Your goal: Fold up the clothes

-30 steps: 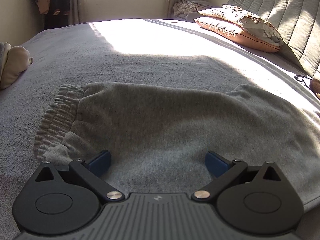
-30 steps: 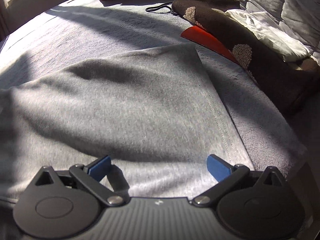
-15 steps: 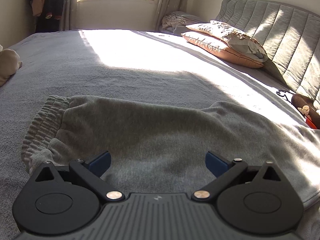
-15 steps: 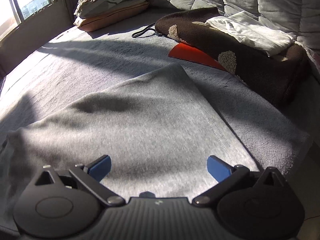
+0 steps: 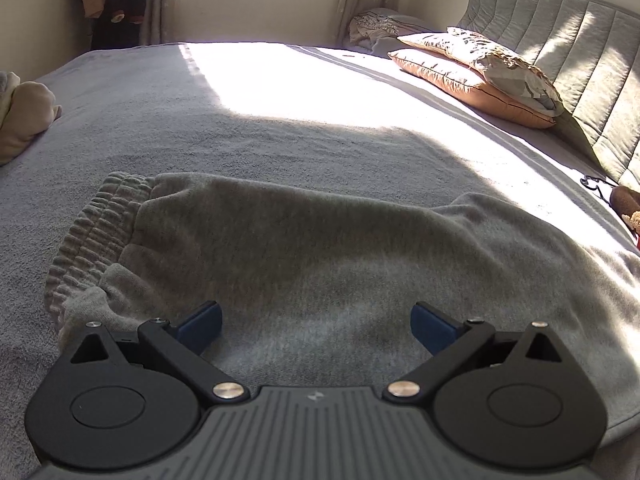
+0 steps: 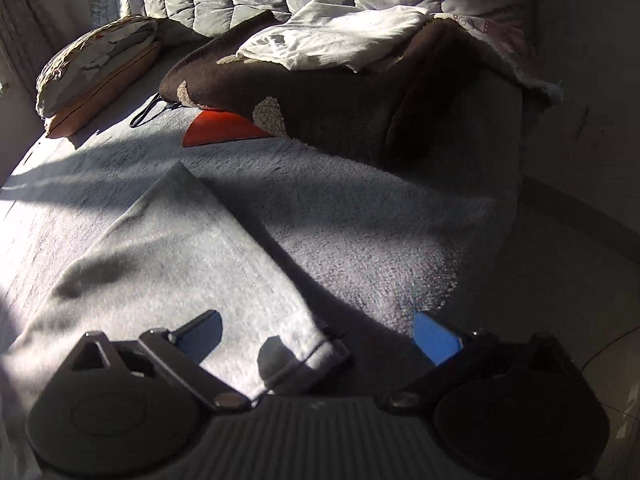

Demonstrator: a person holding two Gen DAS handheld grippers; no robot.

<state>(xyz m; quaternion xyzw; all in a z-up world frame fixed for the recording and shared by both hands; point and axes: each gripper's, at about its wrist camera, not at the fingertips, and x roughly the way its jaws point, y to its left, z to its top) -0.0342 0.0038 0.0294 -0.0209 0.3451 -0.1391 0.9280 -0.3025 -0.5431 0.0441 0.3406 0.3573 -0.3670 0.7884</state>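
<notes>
Grey sweatpants [image 5: 320, 256] lie flat across bed [image 5: 168, 128], elastic waistband [image 5: 92, 236] at left end, leg hem [image 6: 224, 248] at right end. Left gripper [image 5: 316, 326] over waist end, jaws spread, holding nothing. Right gripper [image 6: 316, 334] over hem corner, jaws spread, empty. Judgement: pinch both layers at each end before lifting; keep edges aligned. Brown blanket [image 6: 320, 112] near, beyond hem.
</notes>
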